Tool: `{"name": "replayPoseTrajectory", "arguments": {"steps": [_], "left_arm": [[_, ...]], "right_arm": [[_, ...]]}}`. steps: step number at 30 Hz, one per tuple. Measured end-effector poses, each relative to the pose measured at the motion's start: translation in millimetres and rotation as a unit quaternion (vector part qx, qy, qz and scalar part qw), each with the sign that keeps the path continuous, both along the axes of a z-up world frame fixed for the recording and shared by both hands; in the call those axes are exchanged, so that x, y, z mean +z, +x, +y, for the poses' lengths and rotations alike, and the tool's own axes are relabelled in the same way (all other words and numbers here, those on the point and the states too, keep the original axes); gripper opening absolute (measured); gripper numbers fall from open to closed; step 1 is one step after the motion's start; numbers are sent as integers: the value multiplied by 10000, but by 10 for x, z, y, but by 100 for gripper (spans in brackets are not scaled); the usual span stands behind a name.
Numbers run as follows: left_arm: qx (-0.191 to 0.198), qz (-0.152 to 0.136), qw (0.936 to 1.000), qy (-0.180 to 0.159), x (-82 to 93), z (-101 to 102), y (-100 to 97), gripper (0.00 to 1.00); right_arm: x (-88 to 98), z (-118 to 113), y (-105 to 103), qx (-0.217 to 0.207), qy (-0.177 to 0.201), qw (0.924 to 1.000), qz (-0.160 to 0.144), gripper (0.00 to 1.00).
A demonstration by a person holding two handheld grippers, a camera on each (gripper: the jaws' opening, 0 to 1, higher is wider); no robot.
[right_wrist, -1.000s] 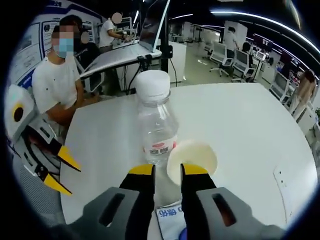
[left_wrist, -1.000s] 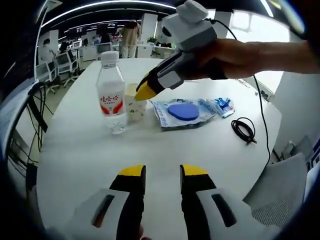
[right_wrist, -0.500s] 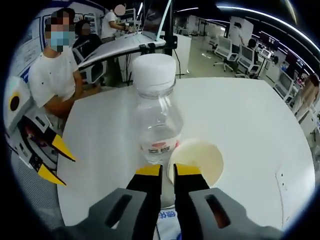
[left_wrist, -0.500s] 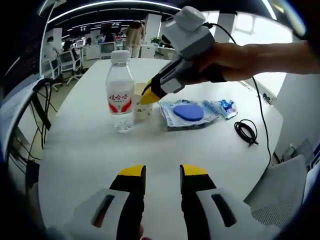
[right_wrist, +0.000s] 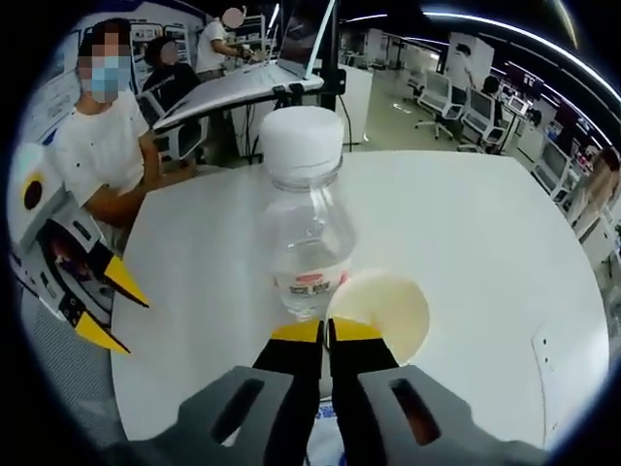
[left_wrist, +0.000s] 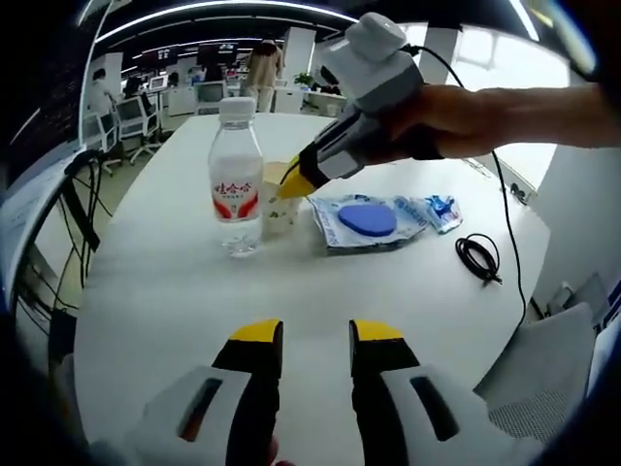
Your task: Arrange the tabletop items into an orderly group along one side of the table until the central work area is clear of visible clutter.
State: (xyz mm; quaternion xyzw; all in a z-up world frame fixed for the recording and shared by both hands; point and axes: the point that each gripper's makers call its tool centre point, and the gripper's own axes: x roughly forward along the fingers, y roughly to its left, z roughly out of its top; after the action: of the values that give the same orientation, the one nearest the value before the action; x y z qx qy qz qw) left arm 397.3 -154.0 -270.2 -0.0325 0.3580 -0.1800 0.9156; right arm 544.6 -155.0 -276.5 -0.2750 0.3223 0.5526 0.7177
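The left gripper (left_wrist: 316, 335) is hovering parted and empty over the white table (left_wrist: 175, 291). Beyond, the right gripper (right_wrist: 324, 331), narrowed since a second ago, is pinching the rim of the cream paper cup (right_wrist: 383, 309) beside the clear water bottle (right_wrist: 306, 233); the left gripper view alone is showing the blue packet (left_wrist: 369, 219) and black cable (left_wrist: 477, 258).

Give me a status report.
Right gripper shut on cup rim. Left gripper open, idle. Bottle touching cup; packet and cable beyond.
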Motion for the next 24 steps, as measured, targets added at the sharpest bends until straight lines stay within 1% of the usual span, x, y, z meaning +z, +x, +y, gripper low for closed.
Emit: {"name": "replayPoseTrajectory", "arguments": {"steps": [8, 12, 17, 24], "left_arm": [[-50, -2, 10000, 26, 5, -28, -5, 25], [-60, -18, 10000, 28, 14, -33, 5, 25], [-69, 17, 10000, 21, -21, -32, -8, 25], [-98, 17, 9999, 21, -23, -45, -30, 26]], "right_arm": [[6, -45, -84, 109, -77, 9999, -50, 0], [-11, -65, -136, 233, -159, 9995, -121, 0], [-26, -84, -207, 349, -223, 9990, -168, 0], [-53, -107, -223, 375, -240, 9989, -168, 0]]}}
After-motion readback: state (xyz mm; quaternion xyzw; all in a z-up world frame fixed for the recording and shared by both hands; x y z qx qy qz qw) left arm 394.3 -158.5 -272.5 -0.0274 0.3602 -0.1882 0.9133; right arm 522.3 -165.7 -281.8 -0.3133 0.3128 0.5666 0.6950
